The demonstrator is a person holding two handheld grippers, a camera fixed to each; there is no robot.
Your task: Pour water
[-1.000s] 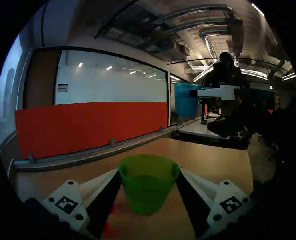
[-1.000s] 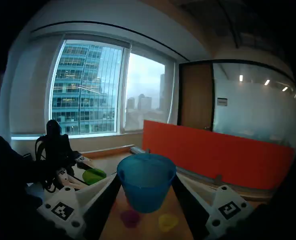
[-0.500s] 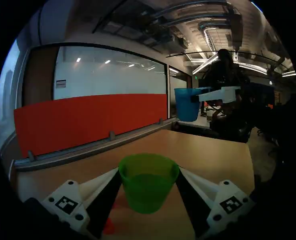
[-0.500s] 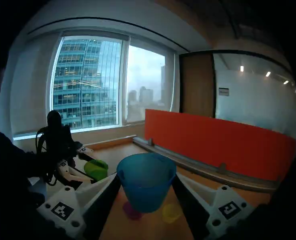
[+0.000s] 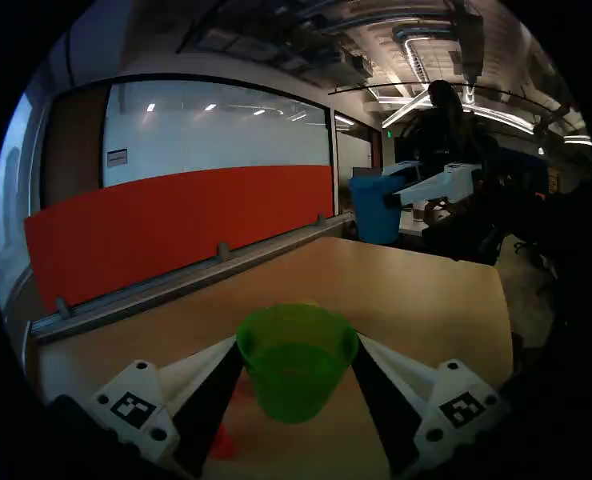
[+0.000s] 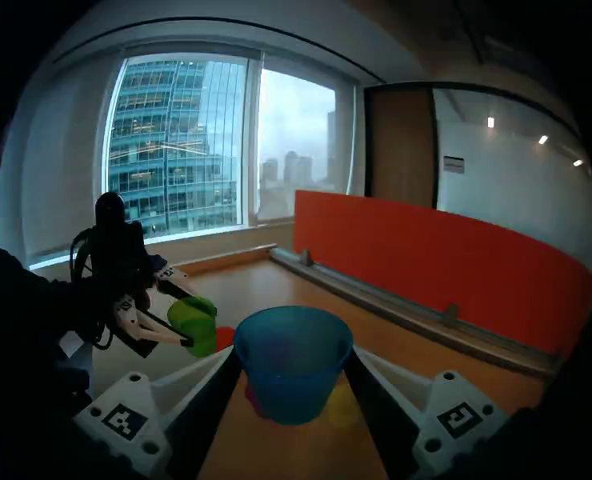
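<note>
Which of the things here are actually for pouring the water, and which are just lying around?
For the job:
- green cup, gripped by the left gripper
- blue cup, gripped by the right gripper

Just lying about:
- small red item, pink item and yellow item on the table
- orange partition
</note>
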